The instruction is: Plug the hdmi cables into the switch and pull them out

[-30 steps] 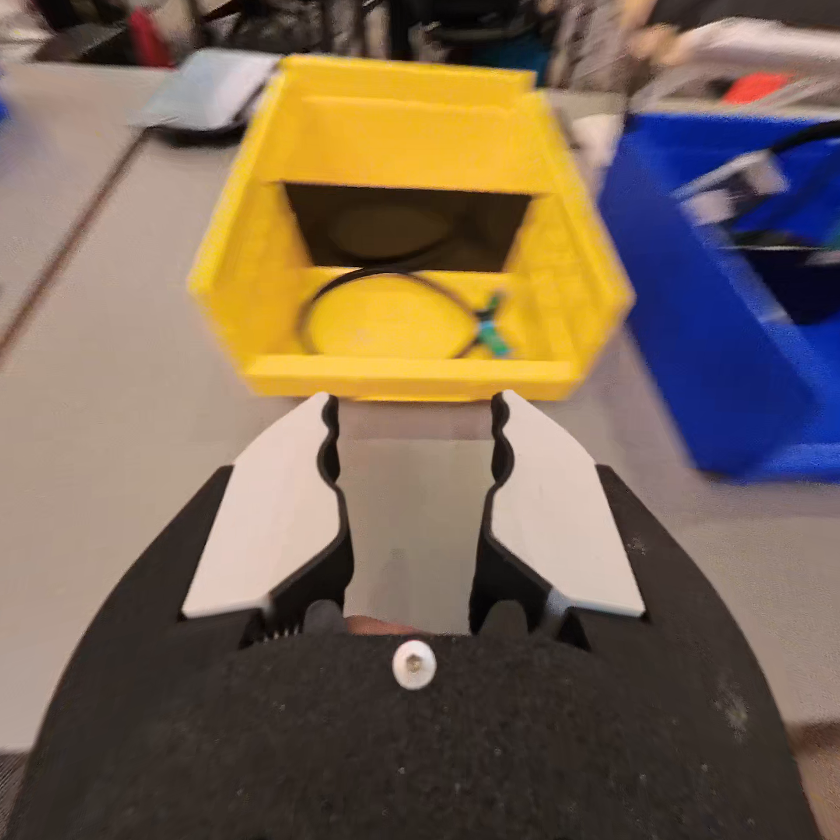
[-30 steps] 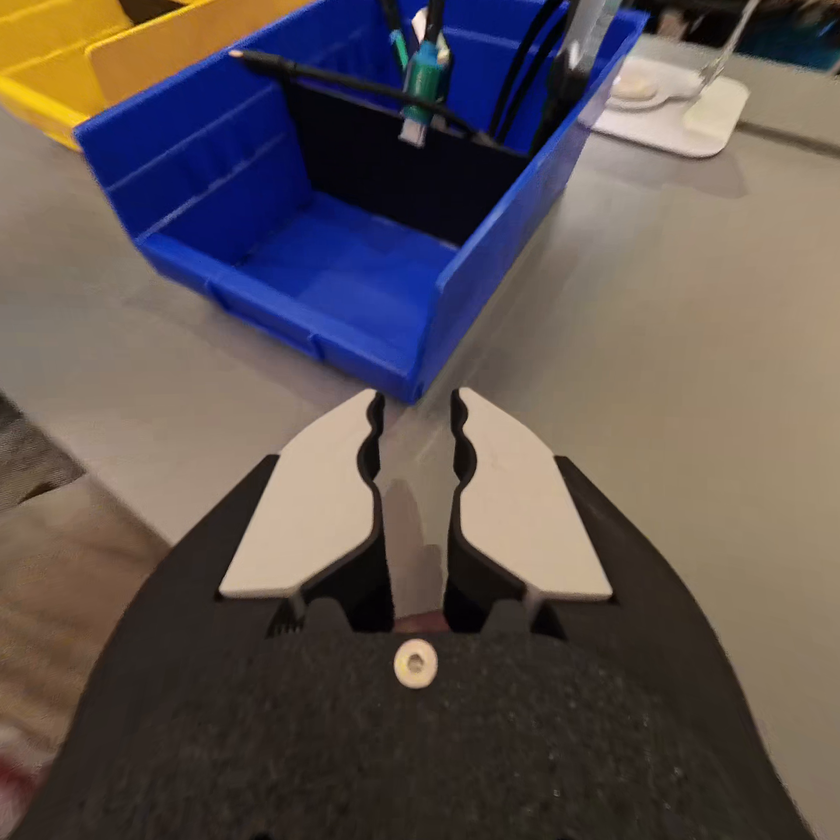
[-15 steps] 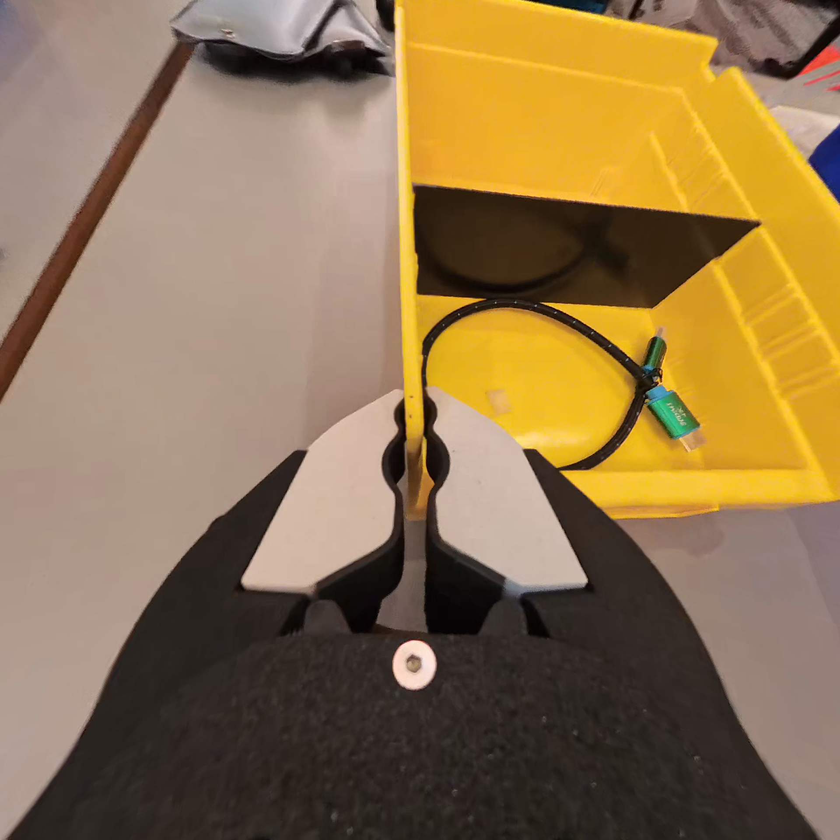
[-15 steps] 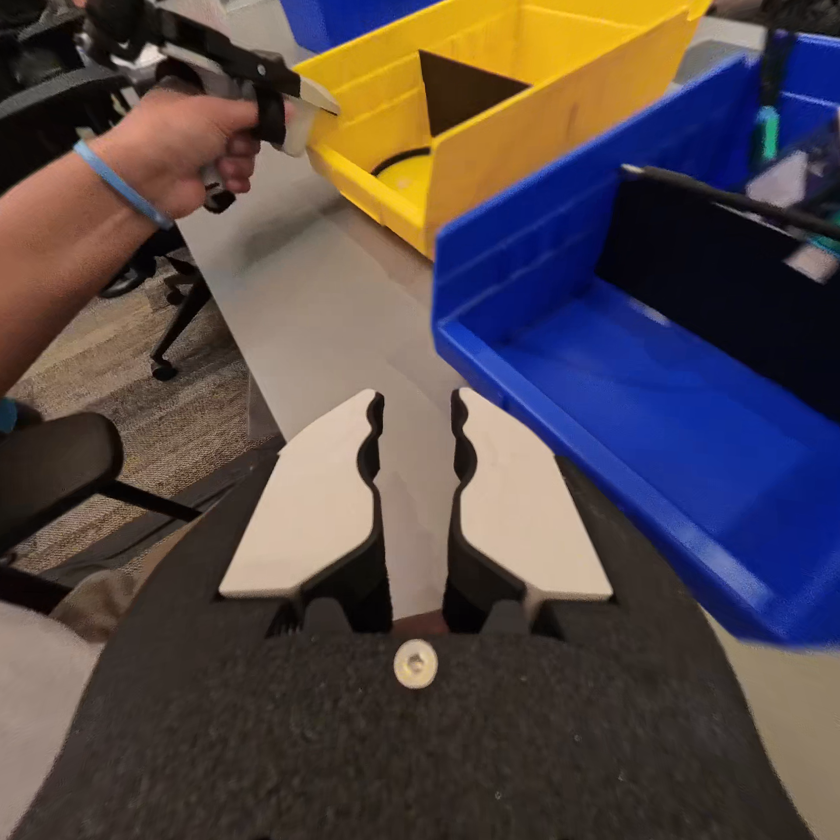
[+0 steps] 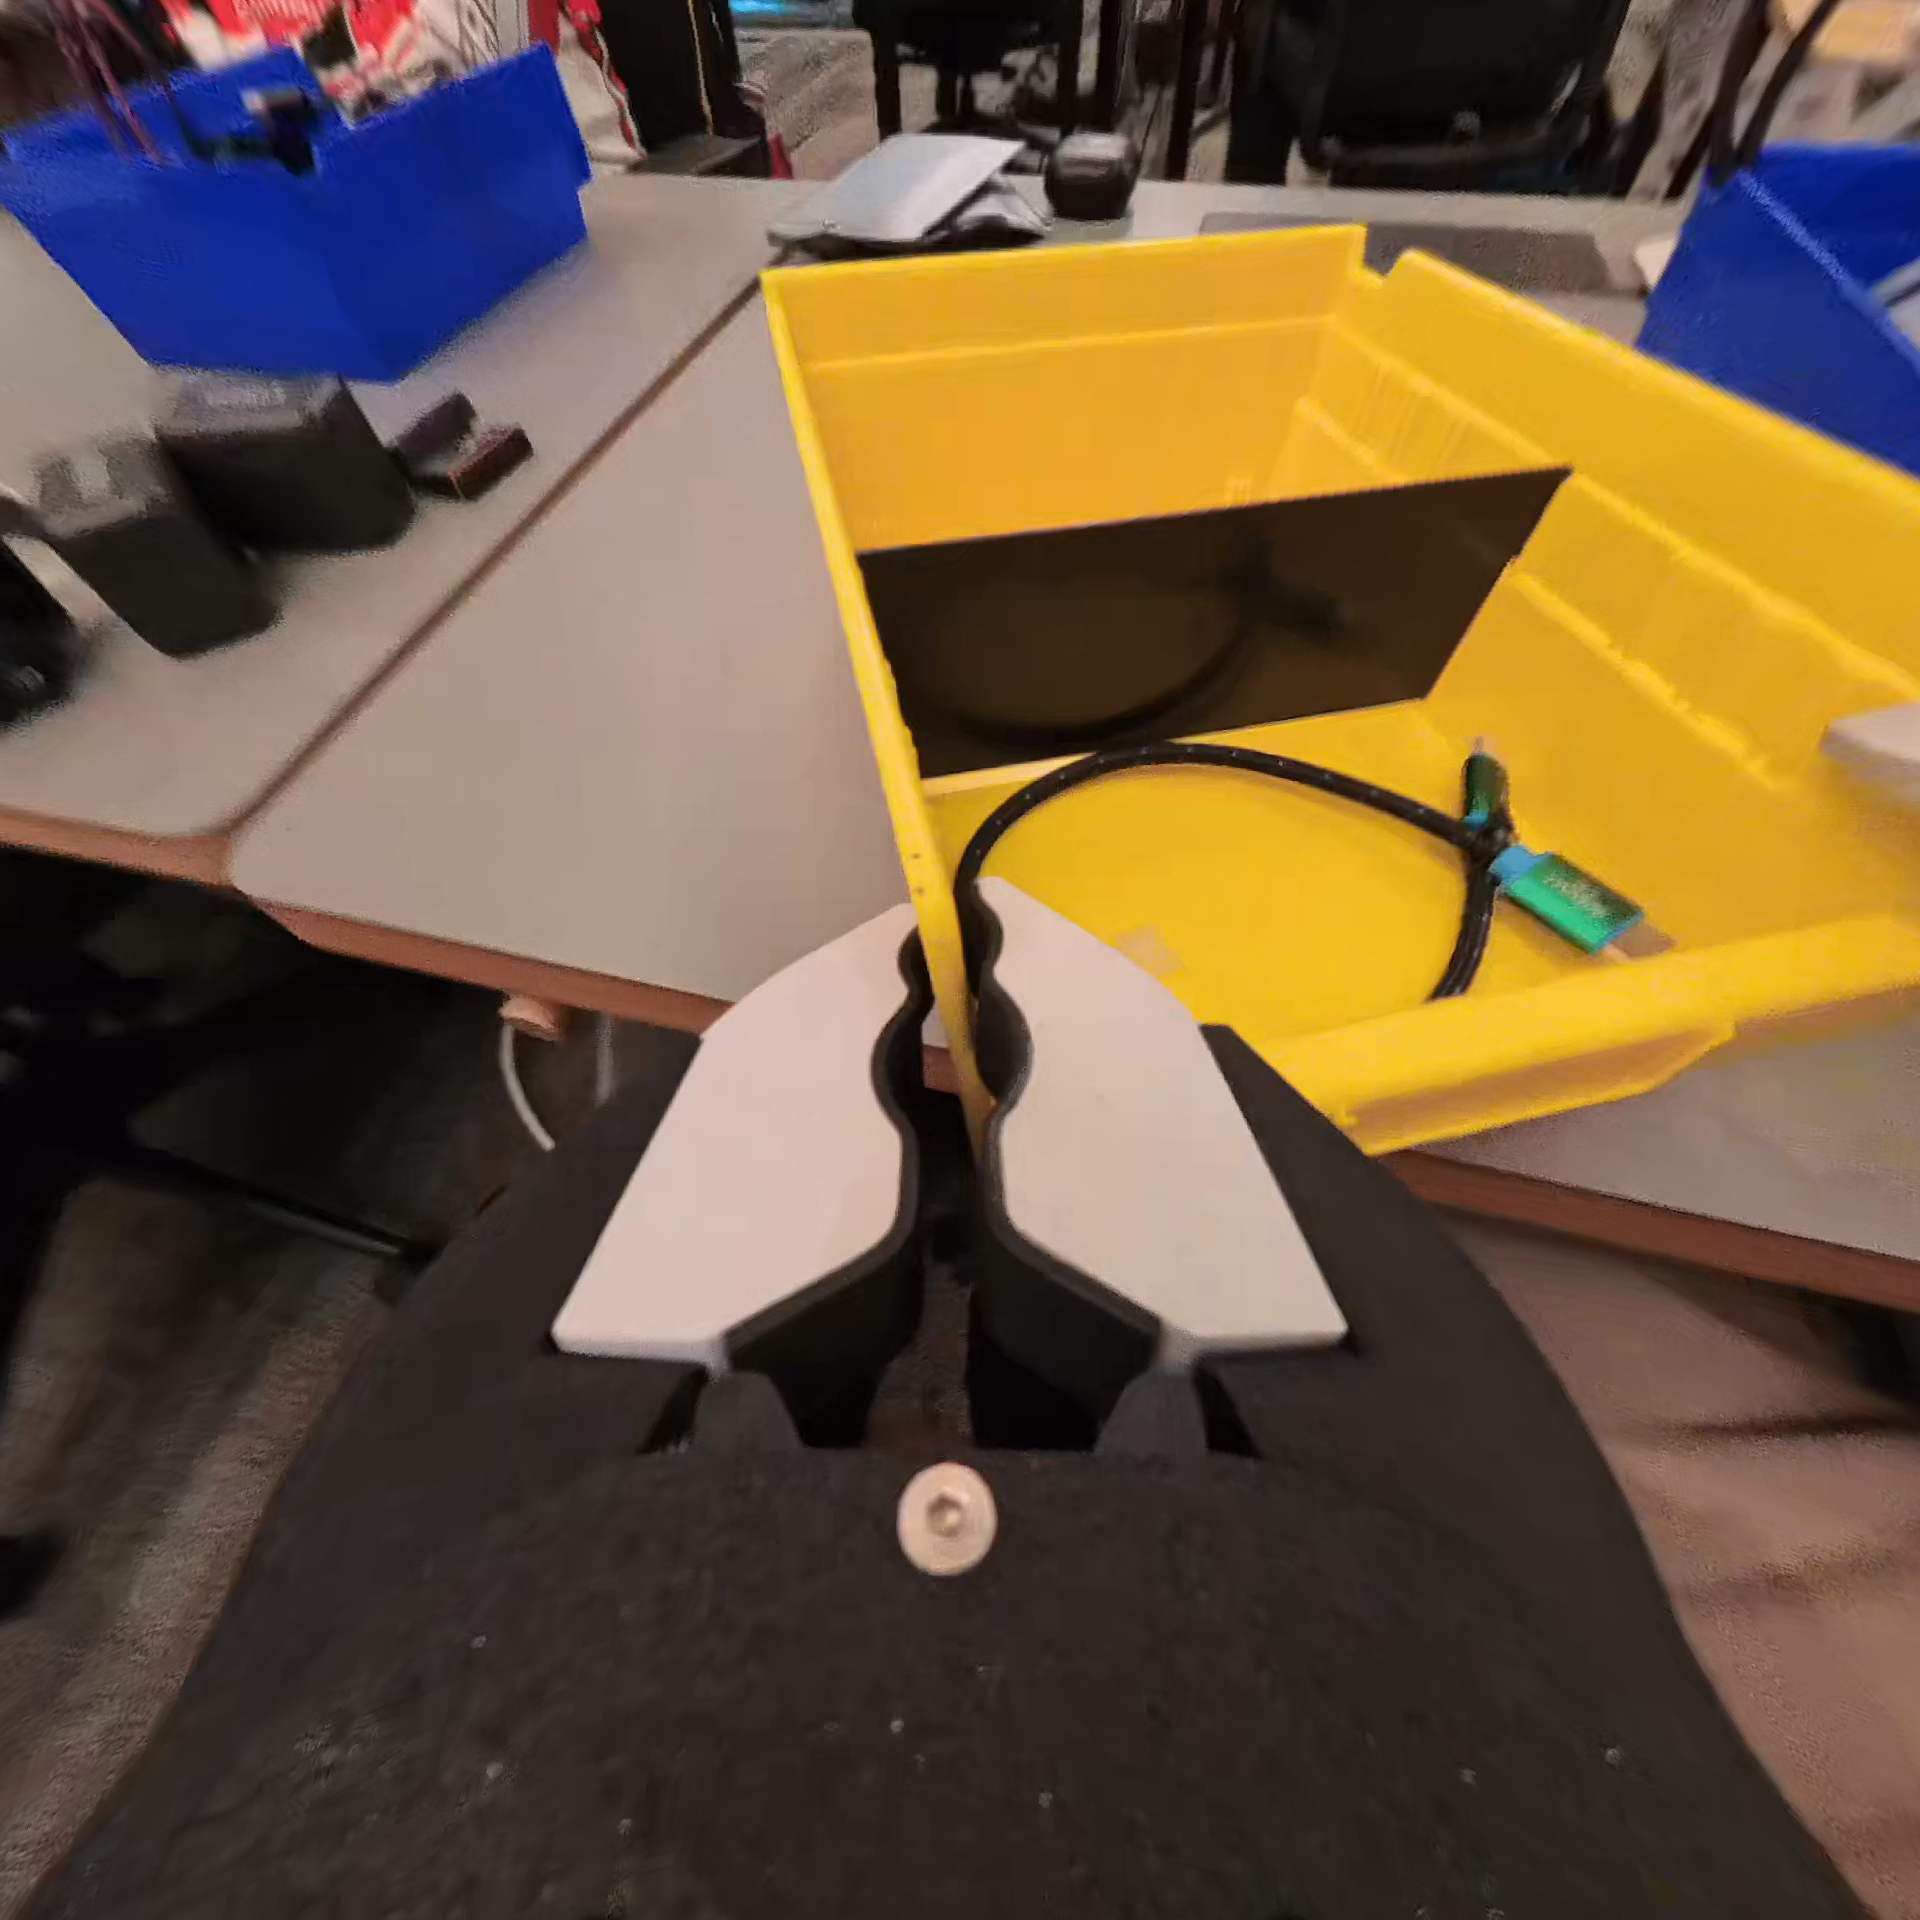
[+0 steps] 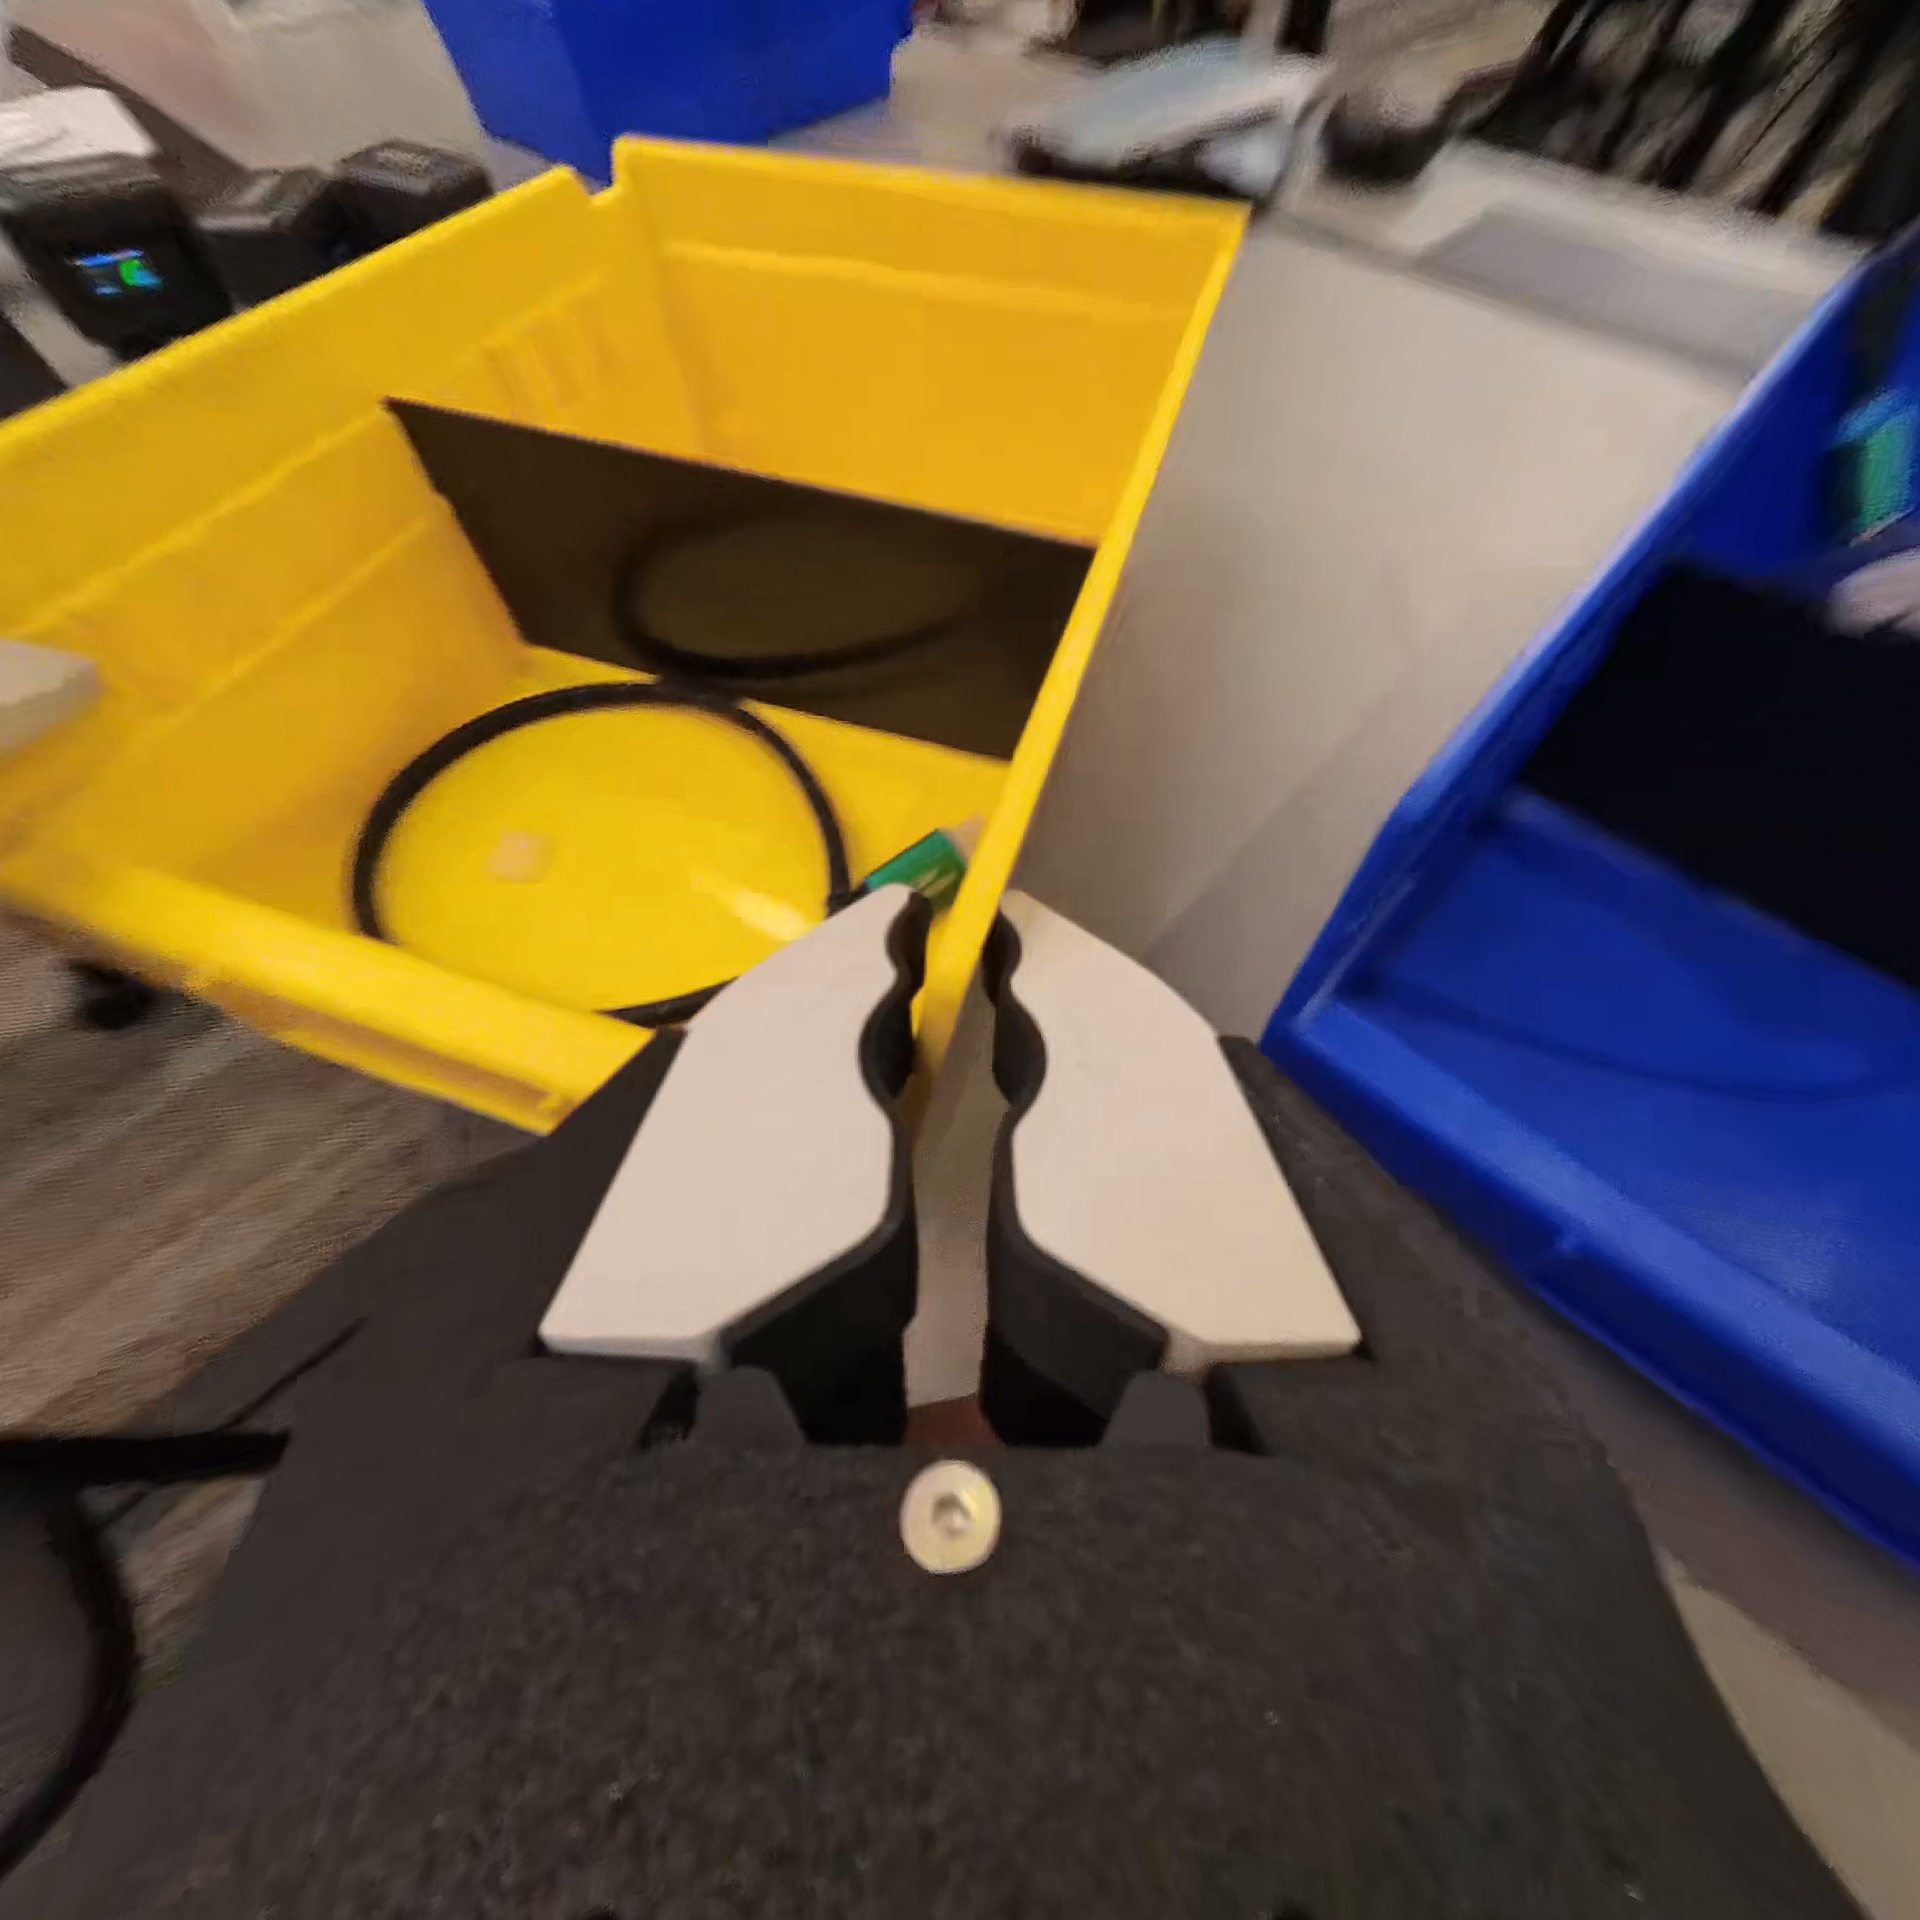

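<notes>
Both grippers (image 5: 948, 940) (image 6: 951, 940) clamp yellow bin (image 5: 1091, 281) side walls

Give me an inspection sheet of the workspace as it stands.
Surface: grey table, seam to a second table on the left.
Job's things: black braided cable with green plug in the yellow bin; no switch seen.
Clutter: blue bins, dark boxes.
Grippers: left gripper closed on the bin's left wall; right gripper closed on its right wall.
Cables: only that one, coiled, in front of the black divider.
Surroundings: chairs, carpet; blurred.
</notes>
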The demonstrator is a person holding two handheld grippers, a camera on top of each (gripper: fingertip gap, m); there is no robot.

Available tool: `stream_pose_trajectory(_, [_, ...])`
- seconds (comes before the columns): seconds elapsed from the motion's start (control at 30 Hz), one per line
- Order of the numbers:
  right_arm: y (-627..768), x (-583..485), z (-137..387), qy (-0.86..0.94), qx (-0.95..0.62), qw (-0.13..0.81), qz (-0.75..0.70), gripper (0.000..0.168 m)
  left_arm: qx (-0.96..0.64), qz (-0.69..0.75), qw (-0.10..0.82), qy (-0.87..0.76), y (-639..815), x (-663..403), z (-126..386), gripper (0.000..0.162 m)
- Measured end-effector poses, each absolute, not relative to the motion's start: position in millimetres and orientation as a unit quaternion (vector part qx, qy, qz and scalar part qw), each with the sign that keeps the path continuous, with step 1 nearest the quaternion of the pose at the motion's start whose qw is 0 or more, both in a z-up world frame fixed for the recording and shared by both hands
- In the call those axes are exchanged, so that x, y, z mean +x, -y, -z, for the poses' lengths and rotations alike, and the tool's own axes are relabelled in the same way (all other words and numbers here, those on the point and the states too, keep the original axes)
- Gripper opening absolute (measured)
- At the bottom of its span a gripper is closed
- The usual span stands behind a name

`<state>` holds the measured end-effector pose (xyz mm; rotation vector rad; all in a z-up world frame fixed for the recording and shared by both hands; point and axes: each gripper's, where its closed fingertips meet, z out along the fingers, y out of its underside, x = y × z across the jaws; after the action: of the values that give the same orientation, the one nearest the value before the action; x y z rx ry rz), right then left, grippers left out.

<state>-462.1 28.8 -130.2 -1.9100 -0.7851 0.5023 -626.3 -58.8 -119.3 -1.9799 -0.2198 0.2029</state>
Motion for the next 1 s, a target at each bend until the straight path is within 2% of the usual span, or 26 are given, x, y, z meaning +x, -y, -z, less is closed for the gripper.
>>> stream_pose_trajectory(0.07, [-30.3, -451.6, 109.3, 0.314, -0.779, 0.509, -0.188, 0.007, -0.819, -0.096, 0.561, 0.073, 59.1, -616.7, 91.1, 0.005])
stream_pose_trajectory(0.27, [-43.7, -386.3, 2.8, 0.254, -0.716, 0.623, -0.187, 0.006, -0.746, -0.102, 0.657, 0.029, 35.2, -550.3, -2.5, 0.005])
stream_pose_trajectory(0.4, [-64.7, -290.3, -50.2, 0.192, -0.693, 0.683, -0.131, 0.005, -0.705, -0.035, 0.708, -0.027, -15.6, -460.1, -43.7, 0.006])
stream_pose_trajectory(0.53, [-77.1, -156.2, -72.7, 0.125, -0.687, 0.714, -0.038, 0.006, -0.696, 0.068, 0.706, -0.109, -77.7, -329.5, -56.1, 0.005])
stream_pose_trajectory(0.63, [-84.4, -48.3, -57.7, 0.052, -0.713, 0.700, 0.012, 0.005, -0.705, 0.127, 0.677, -0.171, -112.1, -221.4, -33.4, 0.006])
stream_pose_trajectory(0.73, [-91.5, 34.2, -14.4, 0.022, -0.738, 0.674, 0.020, 0.006, -0.722, 0.155, 0.644, -0.201, -134.6, -138.4, 12.7, 0.005])
stream_pose_trajectory(0.87, [-115.2, 111.4, 63.5, -0.016, -0.792, 0.610, 0.028, 0.003, -0.749, 0.145, 0.610, -0.215, -152.8, -68.8, 70.8, 0.006])
stream_pose_trajectory(1.0, [-130.2, 156.3, 102.2, -0.043, -0.809, 0.586, -0.014, 0.003, -0.767, 0.165, 0.576, -0.231, -149.7, -27.6, 101.1, 0.011])
